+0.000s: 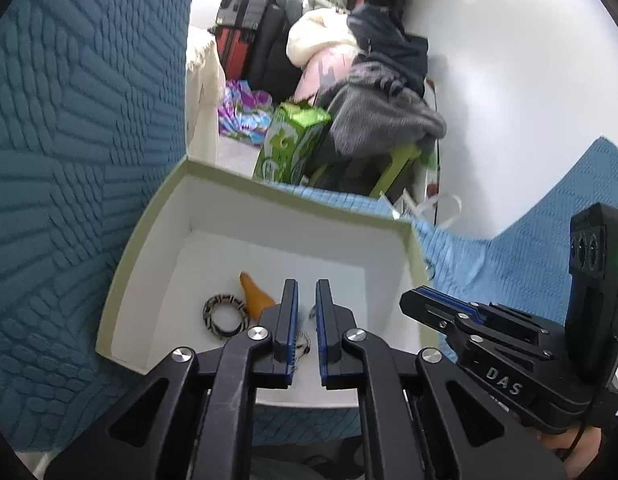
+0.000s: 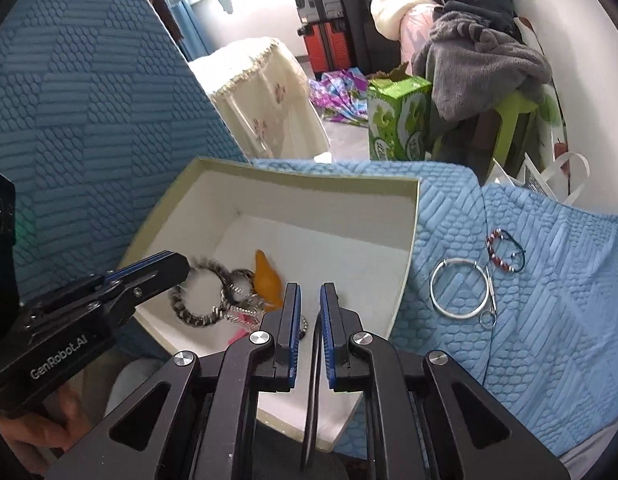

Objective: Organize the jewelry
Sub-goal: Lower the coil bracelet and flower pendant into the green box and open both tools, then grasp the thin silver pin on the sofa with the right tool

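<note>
An open white box [image 1: 401,226] [image 2: 413,216] lies on the blue quilt. It holds a patterned bangle [image 1: 225,315] [image 2: 197,292], an orange comb-like piece [image 1: 255,295] [image 2: 267,278] and some chains [image 2: 245,312]. My left gripper [image 1: 307,308] hangs over the box, slightly open, with a small chain [image 1: 303,346] below its fingers. My right gripper [image 2: 310,308] is over the box's near edge, narrowly open, with a thin dark ring [image 2: 313,380] hanging between its fingers. A silver bangle [image 2: 461,288] and a red bead bracelet [image 2: 503,250] lie on the quilt at the right.
A blue quilted headboard [image 1: 77,160] [image 2: 89,120] stands left of the box. Beyond the bed are a green carton [image 1: 293,140] [image 2: 397,120], suitcases [image 1: 245,20], a clothes pile [image 2: 481,52] and a white wall [image 1: 509,80].
</note>
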